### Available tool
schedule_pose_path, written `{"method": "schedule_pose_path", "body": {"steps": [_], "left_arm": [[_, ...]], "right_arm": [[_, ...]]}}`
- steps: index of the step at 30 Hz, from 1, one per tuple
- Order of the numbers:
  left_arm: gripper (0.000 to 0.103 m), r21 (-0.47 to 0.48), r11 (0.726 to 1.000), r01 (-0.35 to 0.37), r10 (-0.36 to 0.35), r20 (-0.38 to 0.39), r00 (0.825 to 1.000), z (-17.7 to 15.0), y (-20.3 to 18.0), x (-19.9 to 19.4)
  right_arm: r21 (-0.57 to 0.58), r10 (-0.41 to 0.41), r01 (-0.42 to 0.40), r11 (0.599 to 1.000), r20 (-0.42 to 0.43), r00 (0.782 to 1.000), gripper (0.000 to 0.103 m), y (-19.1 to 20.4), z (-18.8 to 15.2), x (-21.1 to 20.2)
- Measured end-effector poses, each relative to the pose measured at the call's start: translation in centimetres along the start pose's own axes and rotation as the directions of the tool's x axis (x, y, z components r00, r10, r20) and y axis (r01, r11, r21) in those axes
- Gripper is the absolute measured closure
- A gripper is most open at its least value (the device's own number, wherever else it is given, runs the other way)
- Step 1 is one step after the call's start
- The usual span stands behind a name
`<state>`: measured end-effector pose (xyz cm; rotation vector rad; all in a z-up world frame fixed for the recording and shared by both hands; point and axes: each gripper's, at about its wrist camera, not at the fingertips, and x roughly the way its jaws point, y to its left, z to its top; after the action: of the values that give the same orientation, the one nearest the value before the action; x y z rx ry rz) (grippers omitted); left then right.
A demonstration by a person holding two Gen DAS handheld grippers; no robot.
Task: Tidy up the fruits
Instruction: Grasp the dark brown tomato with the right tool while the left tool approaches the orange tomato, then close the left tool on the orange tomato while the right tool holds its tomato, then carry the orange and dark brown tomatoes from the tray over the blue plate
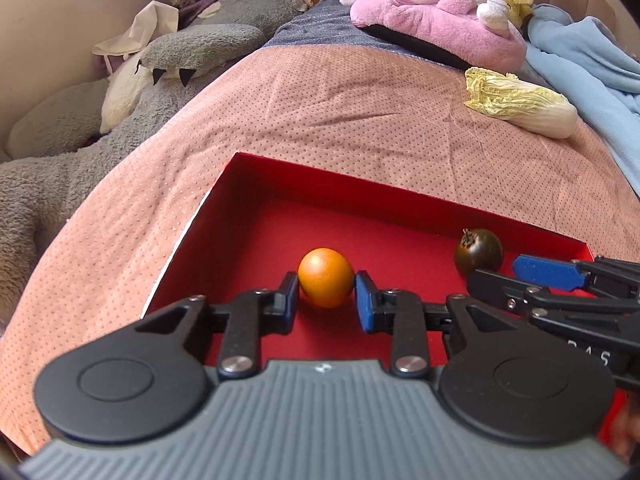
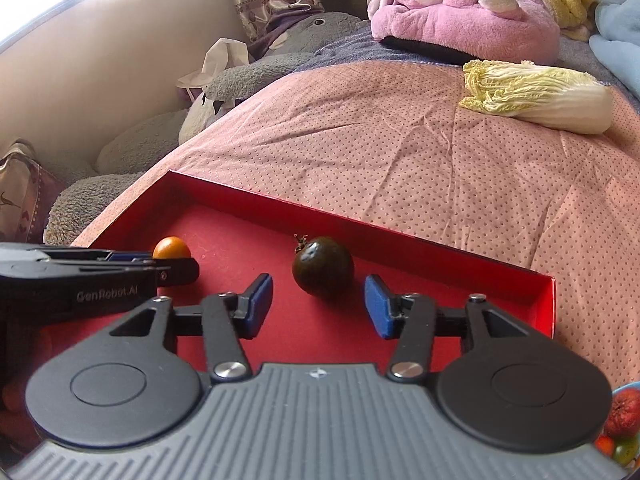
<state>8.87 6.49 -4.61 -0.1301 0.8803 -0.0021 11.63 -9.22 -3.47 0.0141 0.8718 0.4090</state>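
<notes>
A shallow red box [image 1: 400,188] lies on the pink bedspread. Inside it, a small orange fruit [image 1: 326,276] sits low over the box floor, and my left gripper [image 1: 325,286] is shut on it, a blue pad against each side. A dark, almost black tomato [image 2: 323,266] with a dried stem rests on the box floor [image 2: 248,236] further right. My right gripper [image 2: 318,300] stands open just short of it, its pads apart from the skin on both sides. In the right wrist view the left gripper [image 2: 160,264] reaches in from the left, partly hiding the orange fruit [image 2: 172,247].
A napa cabbage [image 2: 540,96] lies on the bedspread [image 2: 400,152] beyond the box. Pink [image 2: 460,8] and grey [image 1: 180,52] plush toys and a blue blanket [image 1: 580,52] line the far side. A bowl of several fruits [image 2: 622,428] shows at the bottom right.
</notes>
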Motion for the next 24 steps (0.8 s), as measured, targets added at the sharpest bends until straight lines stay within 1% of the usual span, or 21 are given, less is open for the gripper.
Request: {"method": "schedule_pose_path", "body": {"steps": [1, 5, 6, 7, 8, 9, 10, 11, 17, 24], "left_arm": [[0.069, -0.005, 1.000, 0.000, 0.000, 0.001, 1.000, 0.0, 0.2, 0.1], [0.069, -0.003, 1.000, 0.001, -0.001, 0.005, 1.000, 0.2, 0.3, 0.3], [0.069, -0.002, 1.000, 0.003, -0.003, 0.005, 1.000, 0.2, 0.3, 0.3], [0.069, -0.001, 1.000, 0.006, -0.006, 0.005, 1.000, 0.2, 0.3, 0.4], [0.069, -0.003, 1.000, 0.009, -0.008, 0.004, 1.000, 0.3, 0.4, 0.4], [0.069, -0.005, 1.000, 0.011, -0.011, 0.005, 1.000, 0.2, 0.4, 0.3], [0.069, -0.008, 1.000, 0.013, -0.013, 0.005, 1.000, 0.3, 0.4, 0.3], [0.069, -0.009, 1.000, 0.014, -0.014, 0.006, 1.000, 0.3, 0.4, 0.4], [0.069, -0.008, 1.000, 0.020, -0.020, 0.002, 1.000, -0.3, -0.2, -0.3], [0.069, -0.002, 1.000, 0.018, -0.018, 0.007, 1.000, -1.6, -1.3, -1.8]], "right_arm": [[-0.004, -0.005, 0.005, 1.000, -0.001, 1.000, 0.035, 0.1, 0.2, 0.5], [-0.010, -0.021, 0.021, 1.000, -0.014, 1.000, 0.037, 0.2, 1.1, 2.6], [0.007, -0.013, 0.013, 1.000, -0.025, 1.000, 0.039, 0.0, 1.3, 3.0], [0.016, -0.008, 0.008, 1.000, -0.030, 1.000, 0.045, -0.1, 1.3, 3.3], [-0.003, -0.020, 0.020, 1.000, -0.030, 0.999, 0.048, 0.1, 1.3, 3.3], [-0.036, -0.037, 0.036, 0.999, -0.030, 0.999, 0.056, 0.5, 1.1, 3.2], [-0.059, -0.046, 0.044, 0.997, -0.031, 0.998, 0.060, 0.7, 1.0, 3.1], [-0.062, -0.044, 0.042, 0.997, -0.033, 0.998, 0.060, 0.7, 0.9, 3.0], [-0.026, -0.024, 0.023, 0.999, -0.033, 0.999, 0.060, 0.0, -1.0, 0.2], [0.001, 0.007, -0.007, 1.000, -0.034, 0.999, 0.060, -0.7, -5.4, -5.2]]}}
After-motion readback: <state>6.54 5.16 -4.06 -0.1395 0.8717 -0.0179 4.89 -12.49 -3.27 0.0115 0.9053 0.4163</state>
